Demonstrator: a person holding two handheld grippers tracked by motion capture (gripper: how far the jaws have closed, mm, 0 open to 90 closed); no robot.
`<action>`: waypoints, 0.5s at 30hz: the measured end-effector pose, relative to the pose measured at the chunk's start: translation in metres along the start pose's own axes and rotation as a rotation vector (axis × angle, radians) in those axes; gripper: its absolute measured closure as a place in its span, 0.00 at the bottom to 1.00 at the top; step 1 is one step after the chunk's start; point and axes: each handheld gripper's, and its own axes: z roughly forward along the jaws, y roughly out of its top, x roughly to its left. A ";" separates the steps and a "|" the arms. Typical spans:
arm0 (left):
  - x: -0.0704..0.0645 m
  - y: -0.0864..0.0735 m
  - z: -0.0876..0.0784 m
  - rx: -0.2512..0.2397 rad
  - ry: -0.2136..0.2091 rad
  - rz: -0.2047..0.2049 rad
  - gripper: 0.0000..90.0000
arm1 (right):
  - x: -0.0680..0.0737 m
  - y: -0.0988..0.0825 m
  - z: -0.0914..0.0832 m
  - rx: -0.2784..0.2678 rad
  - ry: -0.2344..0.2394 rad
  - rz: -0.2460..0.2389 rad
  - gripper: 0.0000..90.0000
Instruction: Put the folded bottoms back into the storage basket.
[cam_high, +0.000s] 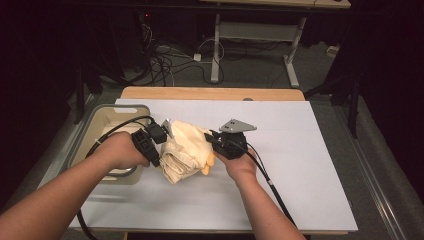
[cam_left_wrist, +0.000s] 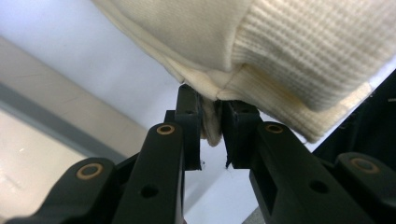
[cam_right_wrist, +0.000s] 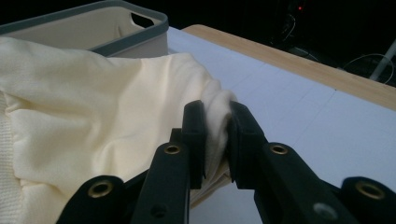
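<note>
A grey-rimmed beige plastic bin (cam_high: 102, 116) sits at the worktop's (cam_high: 300, 150) left edge. Beside it, the left tool (cam_high: 161, 134), held in a curled fist, pinches the ribbed hem of a folded cream knit garment (cam_high: 187, 147). The right tool (cam_high: 214, 139), held level with its wrist straight, is clamped on the garment's smooth bunched edge opposite.

Your folded garment (cam_high: 187, 147) sits mid-table betw. both grippers: left gripper (cam_high: 162, 131) at its left edge, right gripper (cam_high: 212, 140) at its right. The bin (cam_high: 100, 112) lies left of it, at the table (cam_high: 300, 150) edge. Garment prob. hangs just above the surface, hard to tell.
</note>
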 end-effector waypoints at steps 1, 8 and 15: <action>0.001 0.000 -0.002 0.000 0.001 -0.004 0.85 | 0.000 0.002 0.000 -0.001 0.000 0.003 0.89; 0.005 -0.005 -0.017 -0.008 0.008 -0.024 0.85 | 0.003 0.018 0.000 -0.016 0.001 -0.010 0.89; 0.010 -0.014 -0.033 0.007 0.023 -0.022 0.85 | 0.011 0.036 0.003 -0.029 0.005 -0.035 0.89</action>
